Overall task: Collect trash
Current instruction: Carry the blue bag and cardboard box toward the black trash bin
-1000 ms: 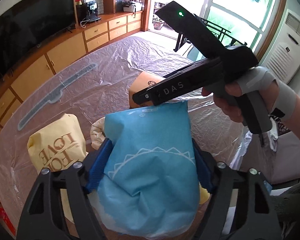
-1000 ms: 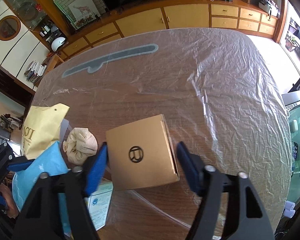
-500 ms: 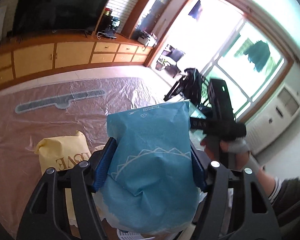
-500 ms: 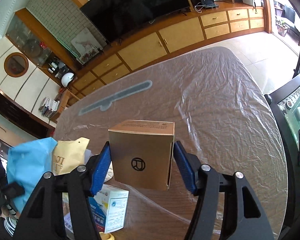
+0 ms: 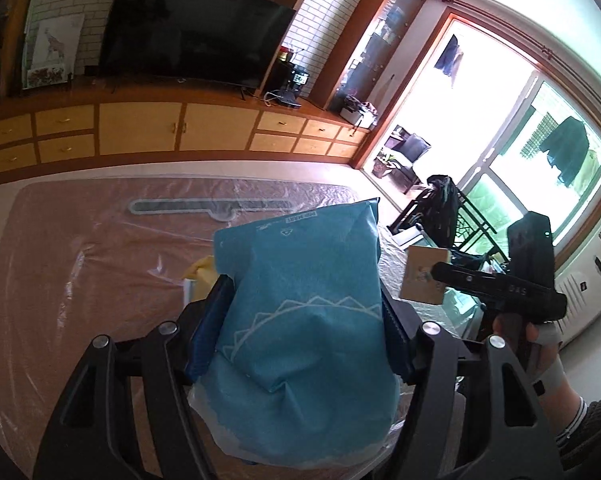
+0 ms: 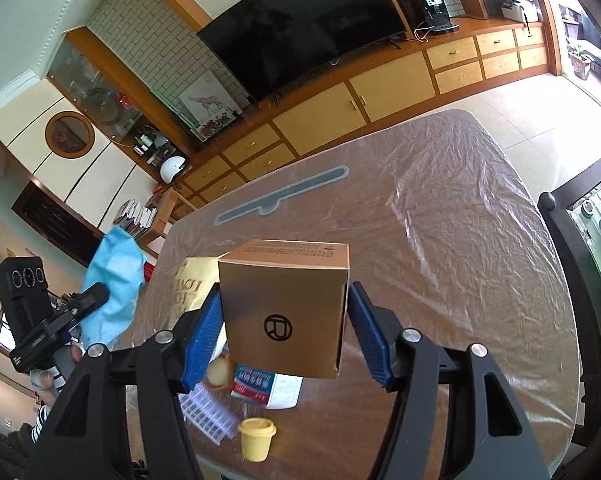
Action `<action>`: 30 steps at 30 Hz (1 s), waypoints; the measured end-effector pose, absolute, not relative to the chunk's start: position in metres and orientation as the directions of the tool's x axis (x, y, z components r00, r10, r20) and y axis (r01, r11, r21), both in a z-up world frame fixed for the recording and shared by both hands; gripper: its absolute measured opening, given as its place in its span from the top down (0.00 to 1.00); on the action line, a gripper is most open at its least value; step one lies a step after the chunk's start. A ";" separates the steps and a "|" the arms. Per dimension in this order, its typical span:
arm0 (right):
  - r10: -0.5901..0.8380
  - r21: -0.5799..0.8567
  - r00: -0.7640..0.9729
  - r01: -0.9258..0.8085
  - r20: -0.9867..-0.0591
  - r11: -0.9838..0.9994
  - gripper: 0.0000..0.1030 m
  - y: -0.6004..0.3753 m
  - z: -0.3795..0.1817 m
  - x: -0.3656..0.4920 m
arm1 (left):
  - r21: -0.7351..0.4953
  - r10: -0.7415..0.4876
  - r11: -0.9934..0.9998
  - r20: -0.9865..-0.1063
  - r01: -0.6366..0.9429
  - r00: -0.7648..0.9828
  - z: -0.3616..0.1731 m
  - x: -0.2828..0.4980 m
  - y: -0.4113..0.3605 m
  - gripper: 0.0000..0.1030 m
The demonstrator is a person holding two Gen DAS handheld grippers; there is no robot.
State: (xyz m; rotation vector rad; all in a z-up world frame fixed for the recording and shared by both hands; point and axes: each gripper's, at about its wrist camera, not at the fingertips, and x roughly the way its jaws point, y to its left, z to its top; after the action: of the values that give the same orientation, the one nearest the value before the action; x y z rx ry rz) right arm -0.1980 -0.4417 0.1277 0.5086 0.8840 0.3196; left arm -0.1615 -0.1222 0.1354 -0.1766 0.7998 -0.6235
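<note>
Blue-padded fingers [image 5: 210,320] of the left gripper [image 5: 300,320] are pressing in on both sides of a blue plastic bag [image 5: 300,320], holding it up clear of the table [image 5: 60,272]. Over on the other side, the right gripper [image 6: 284,324] is clamping a brown cardboard box [image 6: 284,308] between its pads, and the box is hanging in the air above the plastic-covered tabletop, with nothing under it for support. From the left camera the same box is showing just past the bag, out beyond the table's edge.

Two pieces of trash are being carried, then, one in each gripper, but I can't see a bin or bag for them anywhere, so where they are heading is anyone's guess.

Plenty is waiting on the table yet. A yellow paper bag with printed lettering [image 6: 188,280] is lying flat behind the box, a small blue-and-white carton [image 6: 268,388] is sitting directly beneath it, a little yellow cup [image 6: 256,438] is standing near the front edge, and a clear ridged plastic strip [image 6: 208,412] is lying beside that. I'd judge the job as well short of half done.
</note>
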 end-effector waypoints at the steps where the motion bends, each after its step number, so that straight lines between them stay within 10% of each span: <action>1: 0.471 0.547 0.598 -0.065 -0.648 0.835 0.41 -0.440 0.129 -0.203 | -0.355 -0.562 0.823 -0.622 0.443 0.545 0.136 -0.164 -0.119 0.34; 20: 0.521 0.490 0.529 -0.212 -0.670 0.846 0.42 -0.394 0.138 -0.284 | -0.233 -0.435 0.891 -0.680 0.389 0.590 0.121 -0.242 -0.097 0.41; 30: 0.533 0.480 0.511 -0.246 -0.674 0.842 0.42 -0.376 0.136 -0.288 | -0.272 -0.463 0.878 -0.689 0.393 0.558 0.115 -0.245 -0.103 0.61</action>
State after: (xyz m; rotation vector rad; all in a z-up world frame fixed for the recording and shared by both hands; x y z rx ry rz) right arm -0.2878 -0.3761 0.1356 0.3452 0.9229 0.4800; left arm -0.2448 -0.1025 0.1151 -0.0907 0.8387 -0.5055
